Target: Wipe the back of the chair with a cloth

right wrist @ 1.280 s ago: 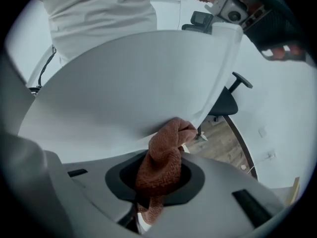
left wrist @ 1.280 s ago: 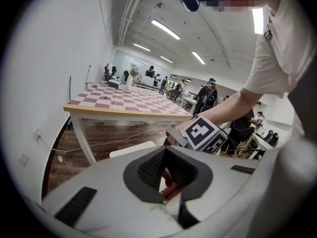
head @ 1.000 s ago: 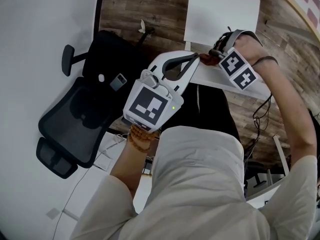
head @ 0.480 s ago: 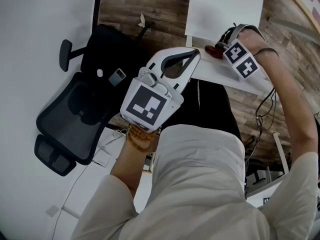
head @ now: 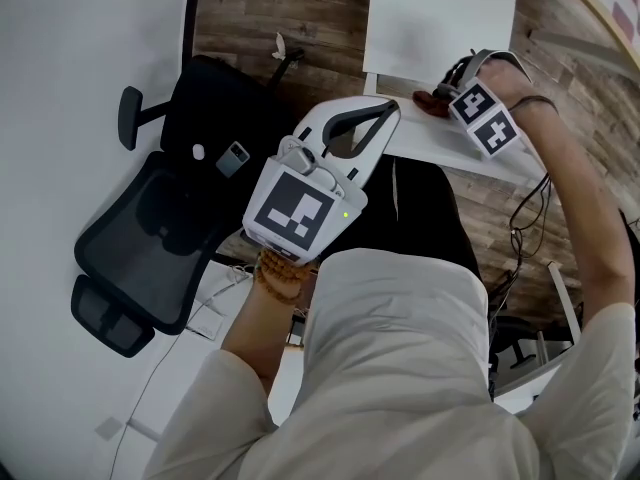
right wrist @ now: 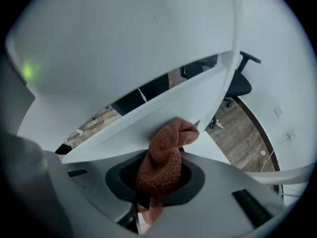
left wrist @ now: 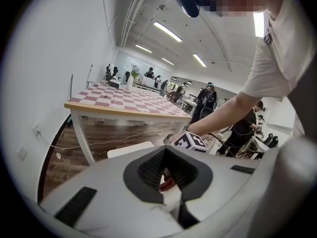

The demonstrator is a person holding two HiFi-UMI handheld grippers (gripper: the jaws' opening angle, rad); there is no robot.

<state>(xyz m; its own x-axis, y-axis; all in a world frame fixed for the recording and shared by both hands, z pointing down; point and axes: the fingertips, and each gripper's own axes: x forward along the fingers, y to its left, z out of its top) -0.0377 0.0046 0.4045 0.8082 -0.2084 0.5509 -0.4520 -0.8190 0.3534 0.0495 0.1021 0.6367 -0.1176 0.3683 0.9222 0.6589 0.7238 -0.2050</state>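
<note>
A rust-red cloth [head: 430, 101] is bunched in my right gripper [head: 441, 92], which is shut on it at the upper right of the head view. In the right gripper view the cloth [right wrist: 166, 152] presses against the white chair's back edge [right wrist: 163, 113]. That white back [head: 470, 158] runs as a slanted strip below the chair's white seat [head: 440, 18]. My left gripper [head: 385, 113] hovers mid-frame, jaws shut on nothing, its tips close to the back's left end. Through its jaws in the left gripper view I see the cloth [left wrist: 167, 184] and the right gripper's marker cube [left wrist: 190, 142].
A black office chair [head: 150, 238] stands at the left on the wood floor, with a small grey device [head: 235, 158] on its seat. Cables [head: 525, 218] hang at the right. A checkered table [left wrist: 124, 100] and several people stand farther off in the left gripper view.
My right gripper has carried the cloth a little up and to the right along the white back. The left gripper has hardly moved.
</note>
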